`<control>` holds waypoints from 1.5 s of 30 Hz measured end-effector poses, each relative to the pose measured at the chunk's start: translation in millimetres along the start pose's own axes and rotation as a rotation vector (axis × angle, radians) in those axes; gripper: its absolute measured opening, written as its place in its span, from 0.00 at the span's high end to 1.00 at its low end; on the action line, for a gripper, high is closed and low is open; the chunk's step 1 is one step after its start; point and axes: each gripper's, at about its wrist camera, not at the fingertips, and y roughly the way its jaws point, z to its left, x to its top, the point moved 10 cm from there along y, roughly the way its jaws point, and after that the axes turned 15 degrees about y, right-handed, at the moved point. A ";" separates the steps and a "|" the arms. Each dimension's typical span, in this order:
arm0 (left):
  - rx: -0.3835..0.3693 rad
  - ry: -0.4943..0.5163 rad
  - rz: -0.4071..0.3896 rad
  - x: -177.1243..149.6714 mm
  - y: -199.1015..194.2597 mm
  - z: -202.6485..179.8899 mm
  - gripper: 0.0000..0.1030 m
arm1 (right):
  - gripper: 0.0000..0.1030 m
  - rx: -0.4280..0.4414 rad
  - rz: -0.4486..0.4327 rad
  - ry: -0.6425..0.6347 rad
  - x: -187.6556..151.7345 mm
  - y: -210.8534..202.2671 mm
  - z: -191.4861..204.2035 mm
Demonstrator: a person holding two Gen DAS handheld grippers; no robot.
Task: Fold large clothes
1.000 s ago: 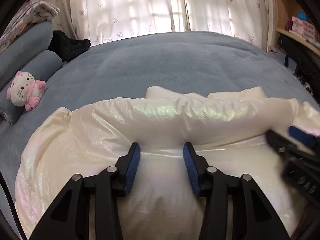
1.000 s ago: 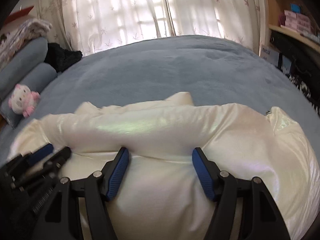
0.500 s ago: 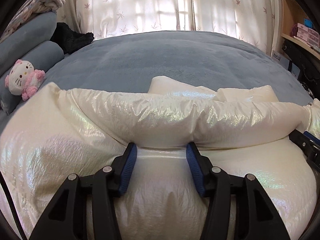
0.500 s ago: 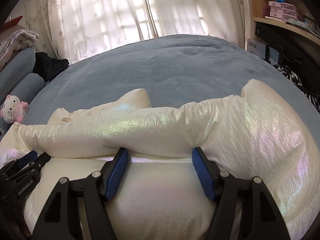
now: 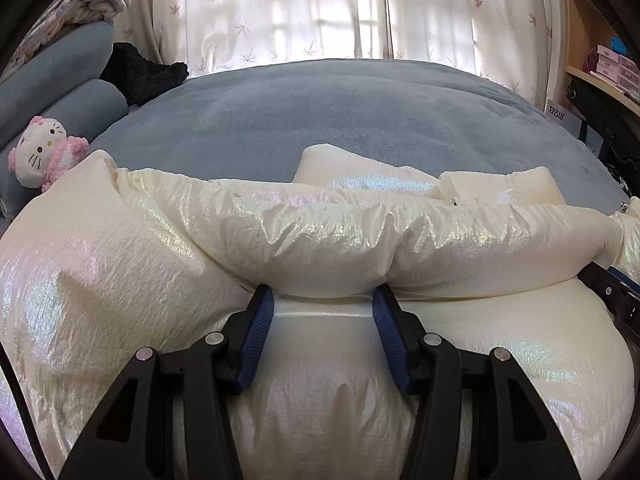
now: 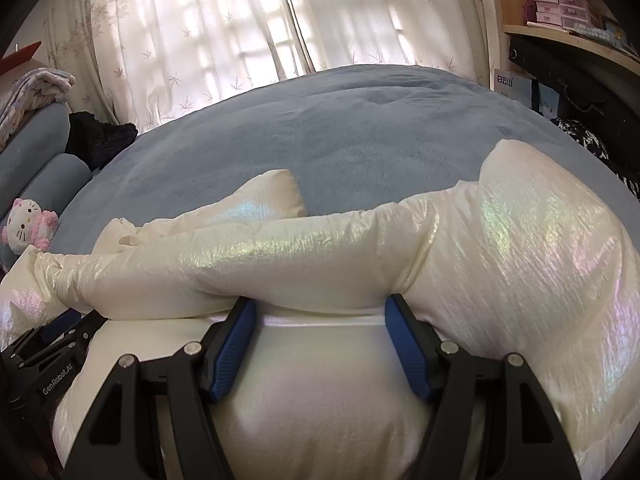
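Note:
A puffy cream jacket with a pearly sheen lies bunched on the blue bed cover. One sleeve runs across it just beyond the fingertips. My left gripper is shut on a thick padded fold of the jacket, which bulges between its blue pads. The right gripper holds another thick fold of the jacket the same way, further to the right. Each gripper shows at the edge of the other's view: the right gripper, the left gripper.
A pink and white cat plush leans on blue bolster pillows at the left, with a black garment behind them. Curtains close the far side. Shelves with boxes stand at the right. Bare bed cover lies beyond the jacket.
Both grippers have sunk toward the bed with the jacket in them, and the jacket now spreads wider. In the left view the right gripper has slid off toward the right edge.

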 end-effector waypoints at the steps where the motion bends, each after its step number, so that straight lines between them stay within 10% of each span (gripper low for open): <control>1: -0.001 0.000 0.002 0.3 -0.3 0.3 0.50 | 0.35 0.000 0.003 0.000 -0.3 0.4 -0.1; 12: -0.066 0.018 0.075 10.3 -9.5 15.7 0.46 | 0.34 -0.074 0.113 -0.039 1.5 -6.5 1.8; 18: 0.097 -0.052 0.116 7.8 -22.3 95.2 0.45 | 0.34 -0.131 0.063 0.024 22.1 -33.0 -23.0; 28: 0.135 -0.243 0.078 -19.6 -78.0 169.0 0.45 | 0.34 -0.075 0.017 0.123 27.4 -93.4 -35.5; 45: -0.074 -0.174 0.011 -75.8 -200.3 79.5 0.45 | 0.34 0.105 0.005 0.067 -42.5 -188.7 18.9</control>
